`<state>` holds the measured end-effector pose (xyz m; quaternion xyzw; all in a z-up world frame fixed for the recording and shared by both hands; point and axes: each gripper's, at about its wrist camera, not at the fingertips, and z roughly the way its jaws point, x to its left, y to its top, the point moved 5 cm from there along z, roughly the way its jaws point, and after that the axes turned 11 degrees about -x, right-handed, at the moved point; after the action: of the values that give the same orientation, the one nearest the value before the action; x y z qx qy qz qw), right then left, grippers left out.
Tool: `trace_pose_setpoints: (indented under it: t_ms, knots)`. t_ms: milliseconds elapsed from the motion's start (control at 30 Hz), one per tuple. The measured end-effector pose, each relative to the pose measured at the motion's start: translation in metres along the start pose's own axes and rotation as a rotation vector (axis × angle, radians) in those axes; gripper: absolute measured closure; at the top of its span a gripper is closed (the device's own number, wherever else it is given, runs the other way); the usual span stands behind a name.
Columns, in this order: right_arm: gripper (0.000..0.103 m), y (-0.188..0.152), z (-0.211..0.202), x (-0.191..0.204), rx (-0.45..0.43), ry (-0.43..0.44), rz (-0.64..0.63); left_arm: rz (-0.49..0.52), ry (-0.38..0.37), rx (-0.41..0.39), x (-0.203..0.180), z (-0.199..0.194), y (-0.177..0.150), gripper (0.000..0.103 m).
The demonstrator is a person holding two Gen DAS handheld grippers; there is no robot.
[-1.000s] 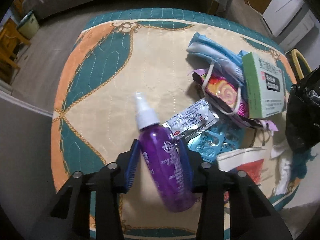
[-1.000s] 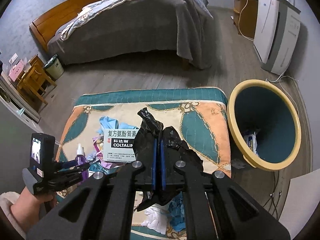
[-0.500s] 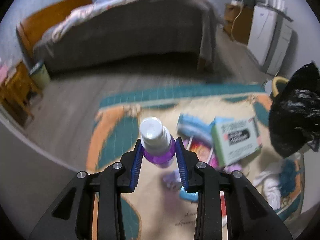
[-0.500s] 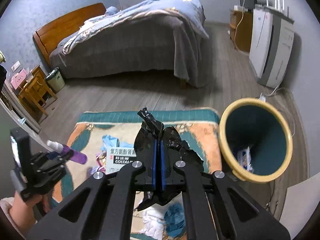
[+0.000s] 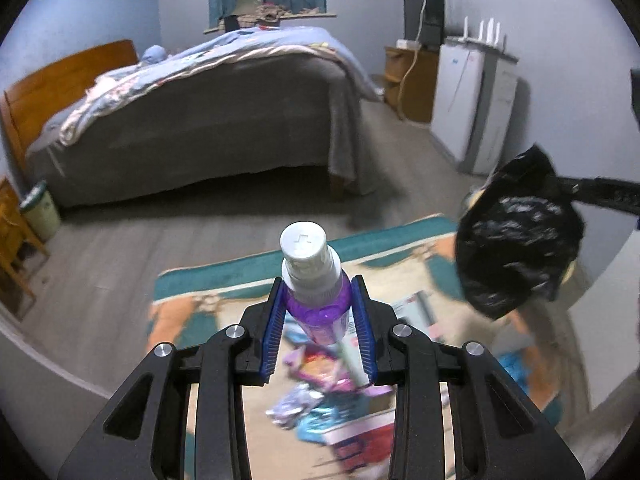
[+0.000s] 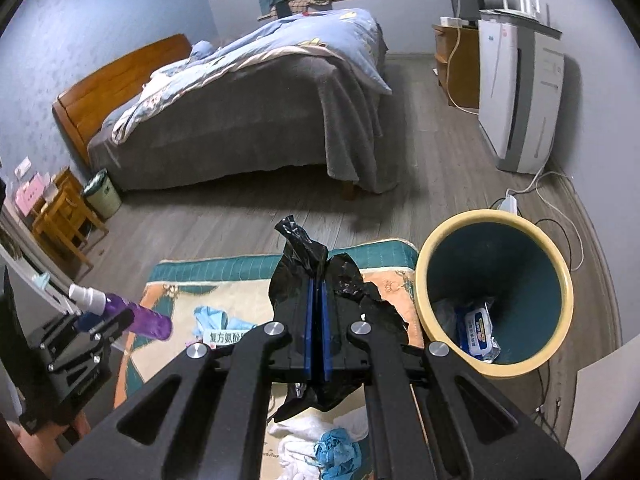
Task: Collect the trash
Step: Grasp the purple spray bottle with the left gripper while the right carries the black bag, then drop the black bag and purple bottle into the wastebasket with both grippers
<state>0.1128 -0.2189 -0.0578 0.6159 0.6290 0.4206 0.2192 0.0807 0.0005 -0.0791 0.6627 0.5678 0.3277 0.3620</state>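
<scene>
My left gripper (image 5: 319,308) is shut on a purple spray bottle (image 5: 316,304) with a white cap and holds it in the air above the patterned mat (image 5: 224,280). The bottle also shows at the left in the right wrist view (image 6: 136,314). My right gripper (image 6: 318,308) is shut on a crumpled black plastic bag (image 6: 340,280), also seen in the left wrist view (image 5: 516,240). A yellow-rimmed teal trash bin (image 6: 496,292) stands right of the mat with a wipes packet (image 6: 478,330) inside. Loose wrappers (image 5: 320,368) and a medicine box (image 6: 226,338) lie on the mat.
White tissues and a blue crumpled glove (image 6: 336,450) lie at the mat's near edge. A grey bed (image 6: 248,120) stands behind. A white appliance (image 6: 520,92) is at the right wall with cables (image 6: 560,216) on the floor. A small bin (image 6: 102,194) and wooden stool (image 6: 64,216) stand at the left.
My left gripper lifted the purple bottle off the mat and tilted up, so the bottle now points towards the bed. My right gripper with the black bag rose slightly.
</scene>
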Motion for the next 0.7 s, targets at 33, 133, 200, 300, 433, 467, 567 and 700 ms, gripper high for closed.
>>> trace_pose_setpoints:
  t_ms: [33,133,200,300,433,467,567,700]
  knots:
    - [0.1,0.002,-0.001,-0.002,-0.005,-0.002,0.001,0.013,-0.013,-0.01,-0.006,0.0,0.004,0.069]
    - [0.1,0.009,-0.006,-0.01,-0.031,-0.014,0.002,0.051,-0.036,-0.032,-0.022,-0.002,0.011,0.069]
    - [0.1,0.012,-0.008,-0.018,-0.041,-0.024,0.008,0.055,-0.052,-0.041,-0.028,-0.002,0.015,0.069]
    - [0.1,0.015,-0.008,-0.025,-0.048,-0.04,0.005,0.059,-0.078,-0.047,-0.041,0.001,0.02,0.069]
    - [0.1,0.02,-0.009,-0.039,-0.054,-0.062,0.012,0.077,-0.101,-0.041,-0.056,0.003,0.021,0.069]
    - [0.1,0.021,-0.008,-0.043,-0.054,-0.067,0.012,0.075,-0.108,-0.038,-0.061,0.006,0.022,0.069]
    - [0.1,0.025,-0.009,-0.057,-0.058,-0.1,0.003,0.079,-0.125,-0.032,-0.072,0.011,0.025,0.069]
    - [0.1,0.027,-0.012,-0.079,-0.065,-0.147,-0.014,0.112,-0.15,-0.035,-0.093,0.016,0.028,0.069]
